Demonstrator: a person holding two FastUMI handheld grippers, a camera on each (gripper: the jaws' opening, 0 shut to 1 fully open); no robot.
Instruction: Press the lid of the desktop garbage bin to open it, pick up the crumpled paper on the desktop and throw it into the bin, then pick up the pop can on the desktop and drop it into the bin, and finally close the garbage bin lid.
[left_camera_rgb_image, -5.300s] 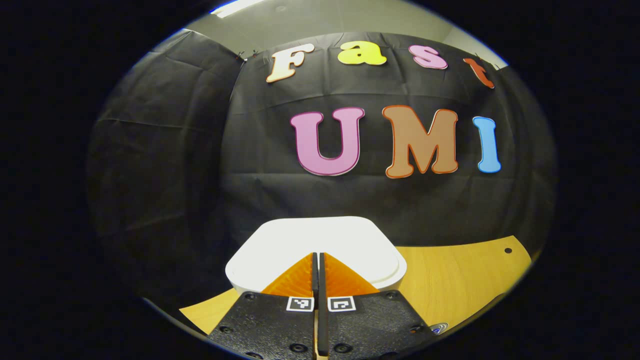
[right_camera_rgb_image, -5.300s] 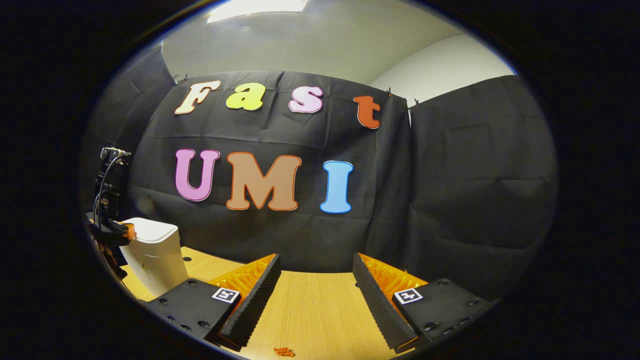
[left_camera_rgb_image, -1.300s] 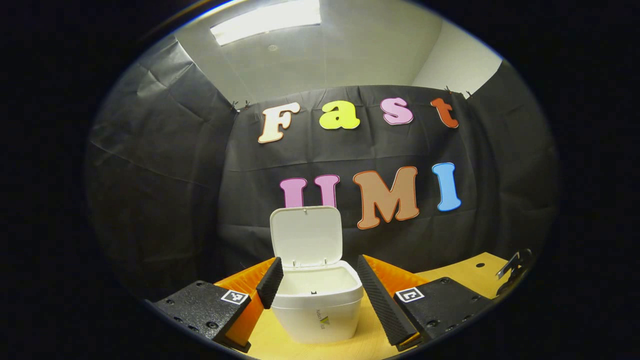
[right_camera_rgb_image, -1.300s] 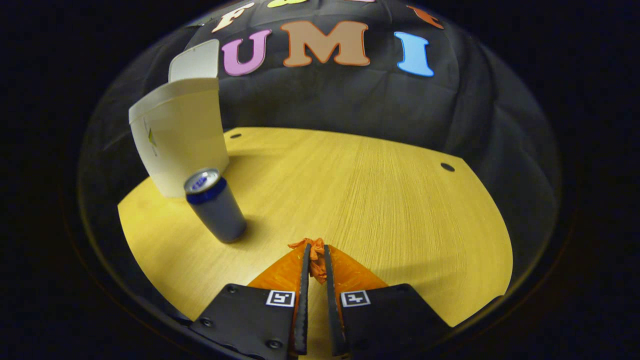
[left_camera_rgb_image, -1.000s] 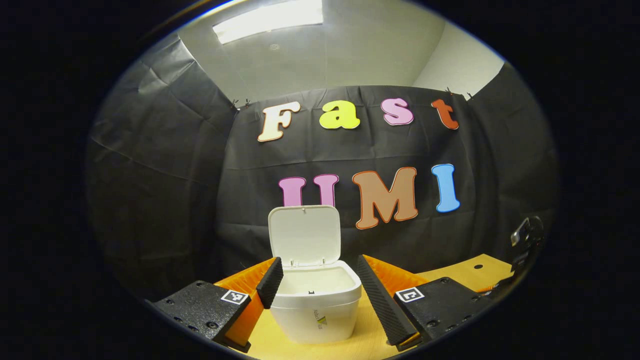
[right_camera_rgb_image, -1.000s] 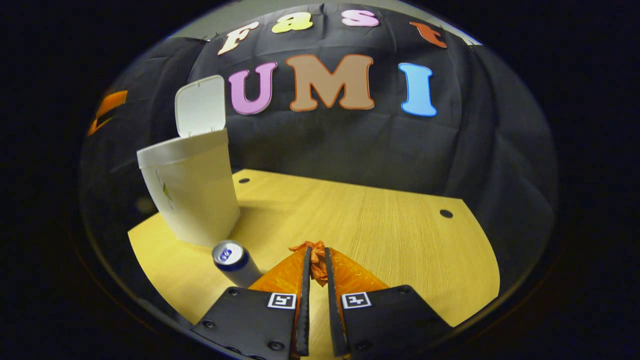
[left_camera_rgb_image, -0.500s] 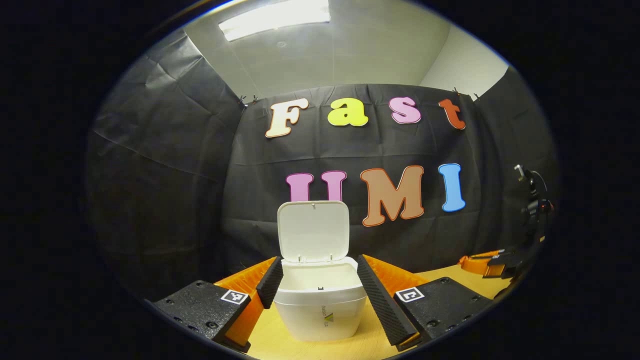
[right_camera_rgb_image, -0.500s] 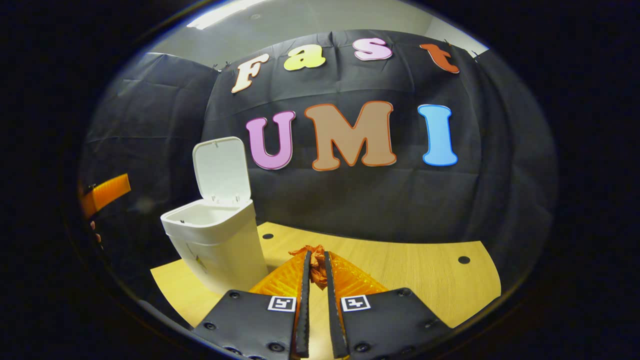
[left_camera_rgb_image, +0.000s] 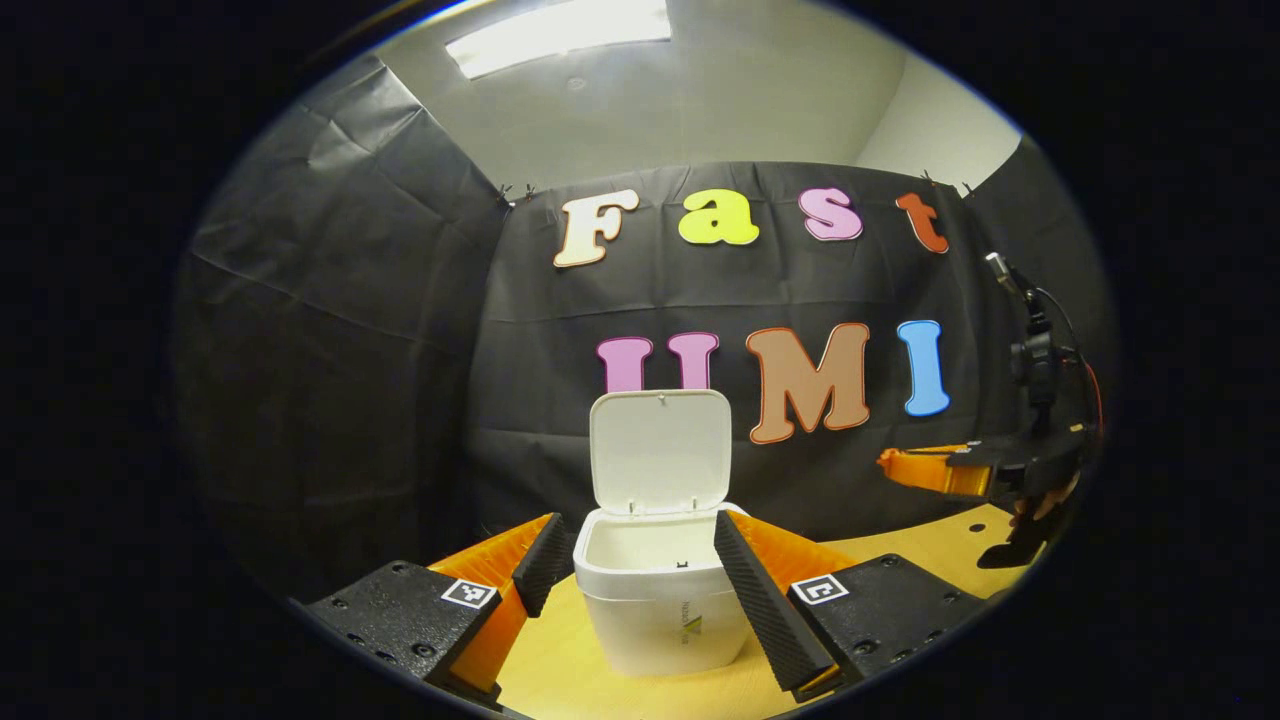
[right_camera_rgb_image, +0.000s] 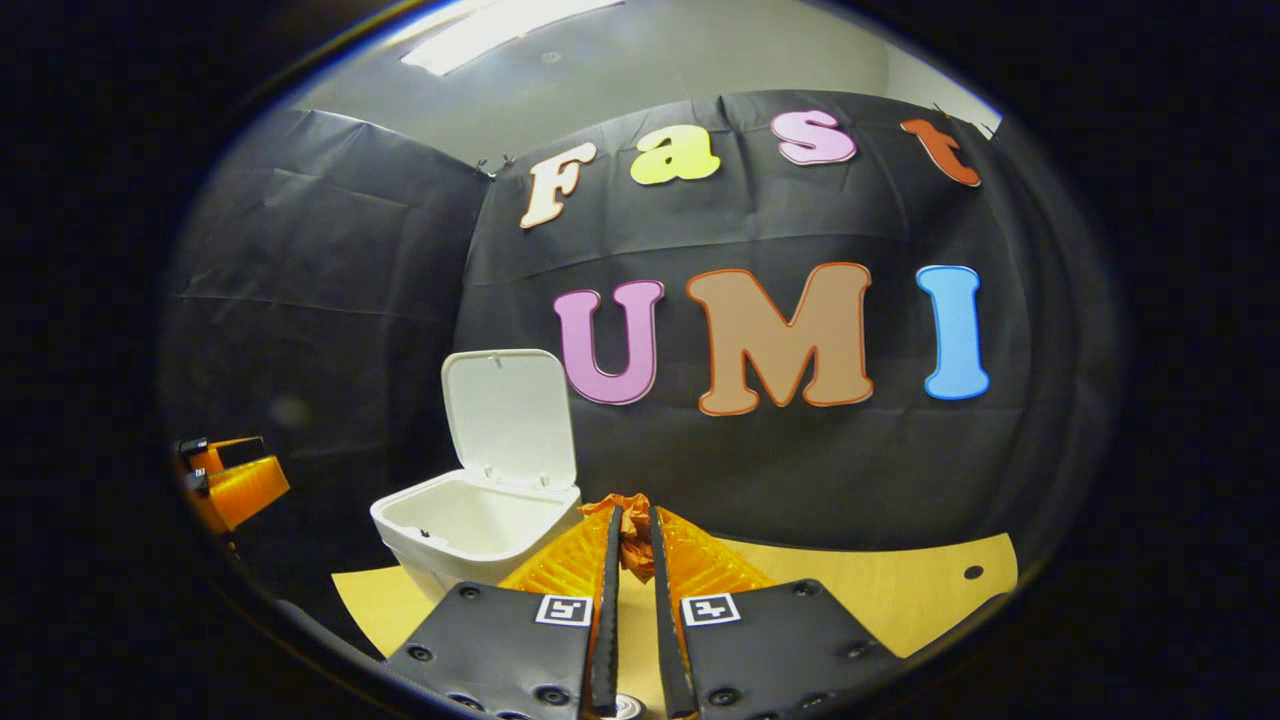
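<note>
— Beside the open bin (right_camera_rgb_image: 470, 525), which step is this?
— Carrying: the right gripper (right_camera_rgb_image: 630, 545) is clenched on the crumpled paper (right_camera_rgb_image: 632, 520), lifted since a second ago, when the can stood in view. The left gripper (left_camera_rgb_image: 632, 570) waits spread apart.
— Next?
— Probably move over the opening, lid (right_camera_rgb_image: 510, 415) upright, then release.

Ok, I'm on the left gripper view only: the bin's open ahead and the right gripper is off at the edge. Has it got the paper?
Observer: Yes. In the right gripper view, the right gripper is shut on the crumpled paper, which pokes out in front.
Operator: Is it over the bin?
Observer: Not yet. In that view the bin sits to the left of the paper, not beneath it.
</note>
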